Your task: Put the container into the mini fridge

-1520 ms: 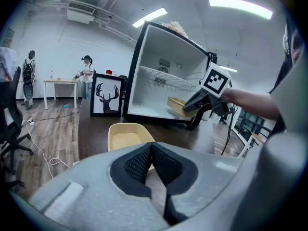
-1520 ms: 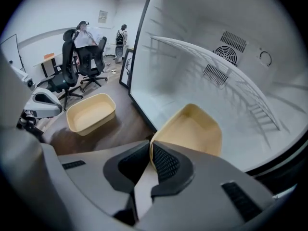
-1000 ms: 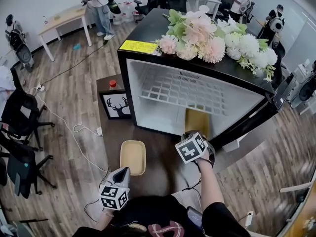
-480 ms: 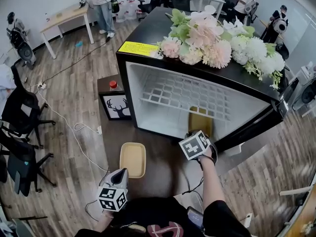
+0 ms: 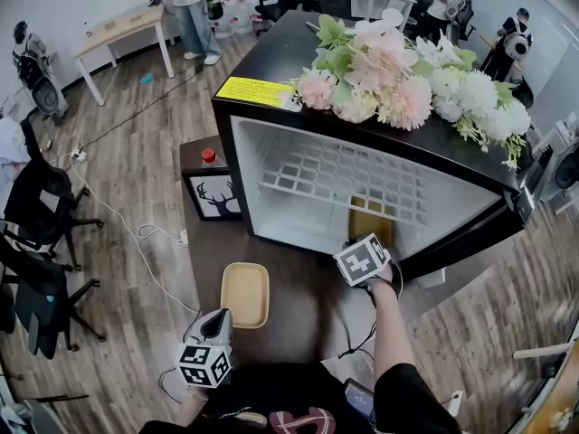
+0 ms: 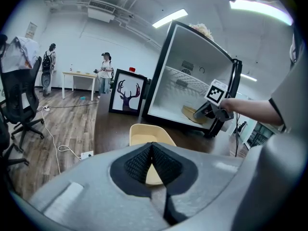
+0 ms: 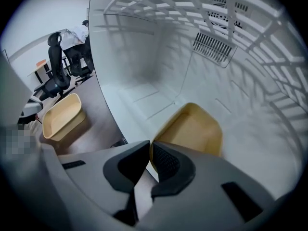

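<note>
The black mini fridge (image 5: 271,98) stands open, its white inside showing. A tan container (image 5: 369,220) rests on the fridge floor at the front right, below the wire shelf (image 5: 344,174). My right gripper (image 5: 364,245) is shut on the container's near rim. In the right gripper view the pads pinch the rim edge of that container (image 7: 192,129), right gripper (image 7: 148,147). A second tan container (image 5: 244,294) lies on the dark floor mat before the fridge. My left gripper (image 5: 219,324) hangs shut and empty short of it; in the left gripper view the left gripper (image 6: 152,146) points at this second container (image 6: 147,133).
Artificial flowers (image 5: 407,70) lie on the fridge top. A framed deer picture (image 5: 215,197) and a red-capped bottle (image 5: 208,155) stand left of the fridge. Office chairs (image 5: 36,215) and a floor cable with socket (image 5: 181,240) are at the left. People stand at the back.
My right gripper has edged forward with the container, which now sits a little deeper in the fridge. The left gripper has hardly moved.
</note>
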A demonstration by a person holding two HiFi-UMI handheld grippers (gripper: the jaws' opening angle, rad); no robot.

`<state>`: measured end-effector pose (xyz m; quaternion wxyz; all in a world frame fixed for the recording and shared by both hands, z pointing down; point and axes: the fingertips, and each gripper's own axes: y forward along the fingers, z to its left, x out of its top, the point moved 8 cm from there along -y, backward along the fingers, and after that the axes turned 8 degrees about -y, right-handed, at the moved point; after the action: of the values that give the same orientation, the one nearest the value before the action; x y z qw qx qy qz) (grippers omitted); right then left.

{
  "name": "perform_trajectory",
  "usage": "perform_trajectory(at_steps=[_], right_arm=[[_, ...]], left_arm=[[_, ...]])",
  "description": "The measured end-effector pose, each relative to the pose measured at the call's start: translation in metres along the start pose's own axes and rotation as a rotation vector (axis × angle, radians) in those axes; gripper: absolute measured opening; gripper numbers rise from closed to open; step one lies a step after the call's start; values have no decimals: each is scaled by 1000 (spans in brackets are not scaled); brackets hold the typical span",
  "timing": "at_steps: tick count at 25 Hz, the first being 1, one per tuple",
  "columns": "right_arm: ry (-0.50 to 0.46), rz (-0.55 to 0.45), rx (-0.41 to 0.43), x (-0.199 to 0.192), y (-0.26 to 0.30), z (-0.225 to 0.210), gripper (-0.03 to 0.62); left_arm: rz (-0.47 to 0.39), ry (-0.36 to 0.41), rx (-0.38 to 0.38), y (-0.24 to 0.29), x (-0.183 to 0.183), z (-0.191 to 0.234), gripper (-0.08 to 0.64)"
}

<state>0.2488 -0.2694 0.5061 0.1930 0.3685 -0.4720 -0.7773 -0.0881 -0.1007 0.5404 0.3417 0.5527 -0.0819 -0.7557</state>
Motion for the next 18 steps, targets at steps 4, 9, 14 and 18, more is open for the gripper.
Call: perform_trajectory(at_steps=[4, 9, 14, 18], right_arm=[[11, -1, -5, -1, 1, -3, 32], [18, -39, -7, 0, 1, -3, 38], [33, -85, 6, 2, -6, -3, 173], [55, -169, -25, 5, -20, -2, 200]], left_arm=[[13, -11, 28, 3, -1, 3, 8], [4, -49, 33, 2, -2, 5, 8], [-11, -63, 26, -1, -2, 6, 8], [-19, -70, 23, -1, -2, 6, 8]])
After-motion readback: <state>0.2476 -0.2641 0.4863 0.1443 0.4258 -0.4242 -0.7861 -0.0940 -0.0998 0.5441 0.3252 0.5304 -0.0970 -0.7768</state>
